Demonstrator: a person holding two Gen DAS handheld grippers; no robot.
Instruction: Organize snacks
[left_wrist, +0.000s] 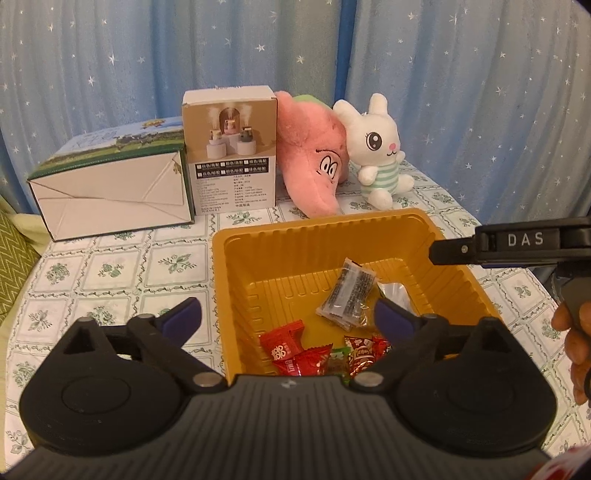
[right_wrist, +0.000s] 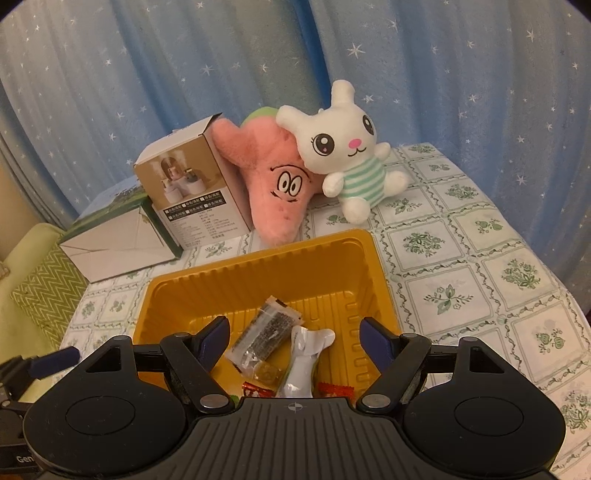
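Note:
A golden plastic tray (left_wrist: 258, 251) (right_wrist: 207, 280) sits on the flowered tablecloth and holds several snacks. A clear packet of dark pieces (left_wrist: 349, 291) (right_wrist: 264, 330) lies in its middle. A white wrapped snack (right_wrist: 303, 360) lies beside it. Red wrappers (left_wrist: 295, 352) lie at the tray's near end. My left gripper (left_wrist: 288, 317) is open and empty above the tray's near left part. My right gripper (right_wrist: 295, 338) is open and empty above the snacks; its body shows in the left wrist view (left_wrist: 517, 243) over the tray's right rim.
Behind the tray stand a white and green box (left_wrist: 110, 199), a humidifier carton (left_wrist: 231, 155), a pink plush (left_wrist: 314, 155) and a white rabbit plush (left_wrist: 380, 151). A blue starred curtain hangs at the back. A green cushion (right_wrist: 37, 288) lies left of the table.

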